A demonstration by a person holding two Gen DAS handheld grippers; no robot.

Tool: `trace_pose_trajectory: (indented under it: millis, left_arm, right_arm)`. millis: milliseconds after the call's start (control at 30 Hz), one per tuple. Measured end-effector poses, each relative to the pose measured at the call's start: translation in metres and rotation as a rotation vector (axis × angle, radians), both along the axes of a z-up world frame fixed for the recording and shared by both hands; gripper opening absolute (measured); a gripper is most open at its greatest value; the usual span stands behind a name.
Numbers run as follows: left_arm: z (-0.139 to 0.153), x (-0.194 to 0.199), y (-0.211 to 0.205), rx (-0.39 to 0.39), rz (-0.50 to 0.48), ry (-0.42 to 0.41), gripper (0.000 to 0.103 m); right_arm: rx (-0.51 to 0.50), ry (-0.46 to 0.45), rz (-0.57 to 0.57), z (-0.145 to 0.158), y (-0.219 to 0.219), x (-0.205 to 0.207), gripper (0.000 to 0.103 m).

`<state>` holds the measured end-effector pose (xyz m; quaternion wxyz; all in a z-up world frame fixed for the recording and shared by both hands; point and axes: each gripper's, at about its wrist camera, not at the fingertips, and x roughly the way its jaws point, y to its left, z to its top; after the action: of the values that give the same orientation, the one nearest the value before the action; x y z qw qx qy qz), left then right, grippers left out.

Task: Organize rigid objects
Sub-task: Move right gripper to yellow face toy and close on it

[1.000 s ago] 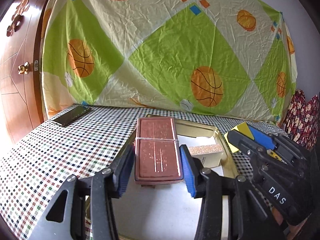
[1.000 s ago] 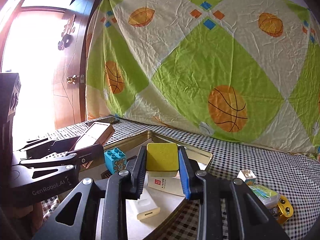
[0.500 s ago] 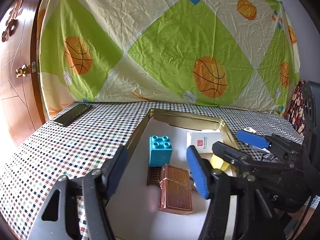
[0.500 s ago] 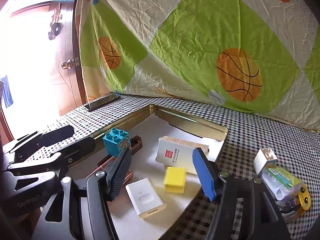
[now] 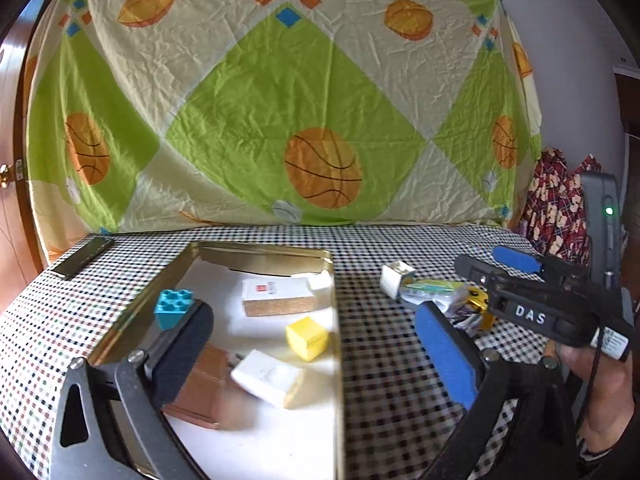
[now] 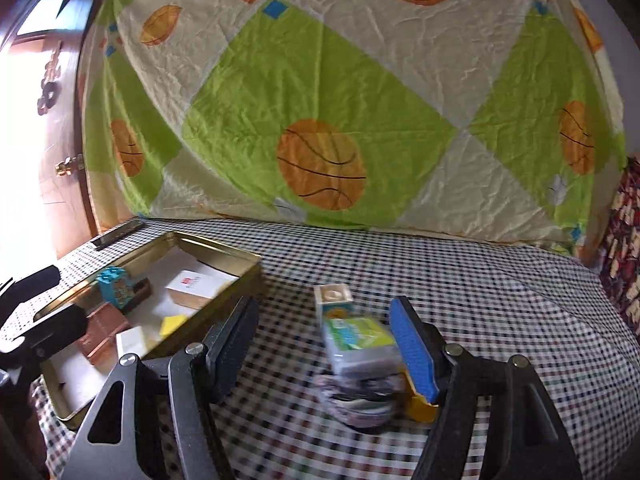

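Gold tin point(image 5: 260, 258), lower left of frame, already holds five items; a pack point(image 6: 358, 342) and box point(image 6: 333, 298) remain on the worktop point(image 6: 500, 300). Both tools are opening: left tool point(image 5: 316, 344) empty, right tool point(image 6: 324, 342) around the pack, not gripping

We see bright daylight flooding in beside the dark wooden door point(image 6: 60, 152), blown out to white glare there. Right of that door, the checked black-and-white tablecloth point(image 6: 460, 280) smears with motion blur. Fisheye bending darkens every corner.

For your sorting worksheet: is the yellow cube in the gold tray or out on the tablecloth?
In. The yellow cube lies on the white floor of the gold tray, inside its right rim.
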<state>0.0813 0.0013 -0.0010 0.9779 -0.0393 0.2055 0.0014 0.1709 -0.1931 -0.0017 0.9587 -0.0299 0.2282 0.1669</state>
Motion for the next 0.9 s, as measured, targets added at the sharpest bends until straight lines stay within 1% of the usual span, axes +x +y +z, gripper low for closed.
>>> trace_pose_trajectory:
  millis: [100,167,267,333,433,533,567,633,767,900]
  left_arm:
    - [-0.004,0.013,-0.029,0.004,-0.054,0.033,0.102]
    - [-0.008,0.022,-0.045,0.006,-0.085,0.057,0.102]
    - [-0.014,0.038,-0.062,0.031,-0.078,0.087,0.102]
    - [-0.016,0.048,-0.069,0.037,-0.073,0.103,0.102]
    - [-0.019,0.062,-0.073,0.048,-0.049,0.126,0.102]
    - [-0.022,0.07,-0.072,0.047,-0.034,0.144,0.102]
    - [-0.023,0.072,-0.072,0.045,-0.035,0.149,0.102]
    - [-0.026,0.073,-0.073,0.049,-0.034,0.157,0.102]
    - [-0.029,0.075,-0.078,0.062,-0.046,0.167,0.102]
    - [-0.029,0.077,-0.083,0.073,-0.052,0.173,0.102]
  right_arm:
    - [0.02,0.041,-0.082,-0.007,-0.035,0.015,0.07]
    - [0.012,0.084,-0.093,-0.014,-0.047,0.024,0.07]
    - [-0.029,0.15,-0.102,-0.026,-0.055,0.037,0.07]
    - [-0.009,0.193,-0.082,-0.03,-0.061,0.044,0.07]
    - [-0.057,0.243,-0.048,-0.037,-0.056,0.053,0.07]
    - [-0.055,0.315,0.021,-0.046,-0.051,0.062,0.07]
    - [-0.05,0.323,0.031,-0.046,-0.051,0.064,0.07]
    - [-0.049,0.336,0.017,-0.049,-0.055,0.068,0.07]
    - [-0.012,0.382,0.02,-0.055,-0.062,0.075,0.069]
    - [-0.021,0.405,0.067,-0.055,-0.06,0.078,0.067]
